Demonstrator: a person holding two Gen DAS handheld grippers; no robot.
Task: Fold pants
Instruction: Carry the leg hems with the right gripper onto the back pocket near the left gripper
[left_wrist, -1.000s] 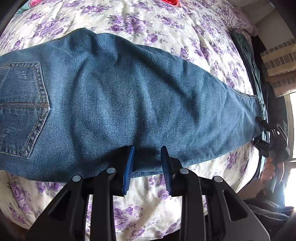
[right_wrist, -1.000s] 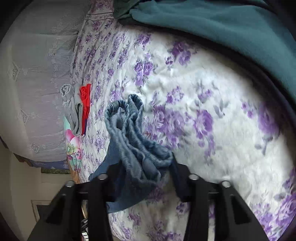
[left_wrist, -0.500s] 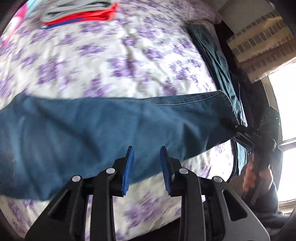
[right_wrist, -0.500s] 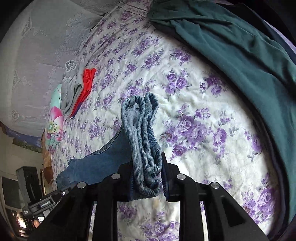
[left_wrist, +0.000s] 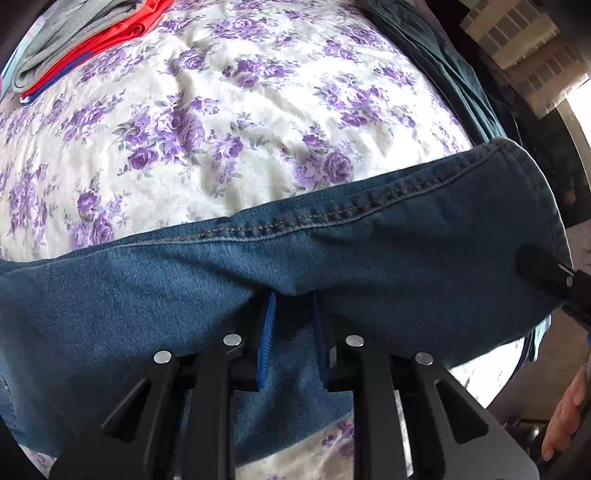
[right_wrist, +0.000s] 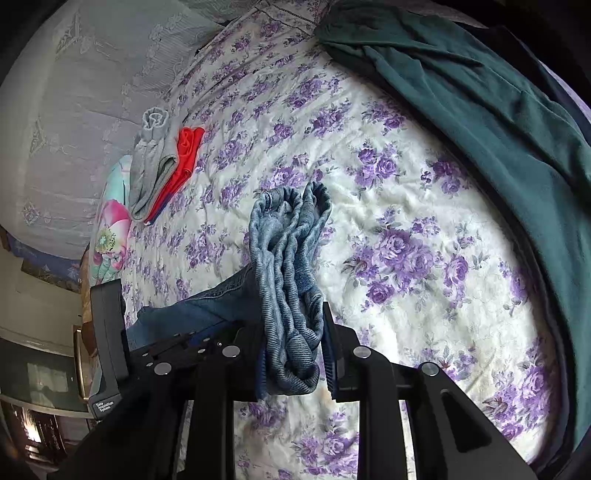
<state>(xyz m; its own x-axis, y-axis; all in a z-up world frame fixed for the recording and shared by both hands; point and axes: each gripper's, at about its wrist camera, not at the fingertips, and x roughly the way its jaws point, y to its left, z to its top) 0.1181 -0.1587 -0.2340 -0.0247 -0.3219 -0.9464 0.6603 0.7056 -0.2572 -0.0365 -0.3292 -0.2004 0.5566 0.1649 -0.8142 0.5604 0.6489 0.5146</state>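
Note:
The blue denim jeans (left_wrist: 258, 273) hang stretched across the left wrist view, above the floral bed sheet (left_wrist: 221, 122). My left gripper (left_wrist: 293, 328) is shut on the jeans' lower edge, denim bunched between its blue pads. My right gripper (right_wrist: 293, 354) is shut on the gathered leg hems (right_wrist: 288, 258), which stick up between its fingers in the right wrist view. The right gripper's tip (left_wrist: 543, 273) shows at the jeans' right end in the left wrist view. The left gripper's body (right_wrist: 110, 339) shows at the left in the right wrist view.
A folded grey and red stack of clothes (left_wrist: 85, 48) lies at the far left of the bed, also in the right wrist view (right_wrist: 162, 170). A dark teal garment (right_wrist: 498, 118) lies along the bed's right side. A floral pillow (right_wrist: 110, 229) sits by the stack.
Both grippers have lifted the jeans off the sheet and moved closer together. The left gripper, open around the jeans' edge a second ago, now grips it. The back pocket has left view.

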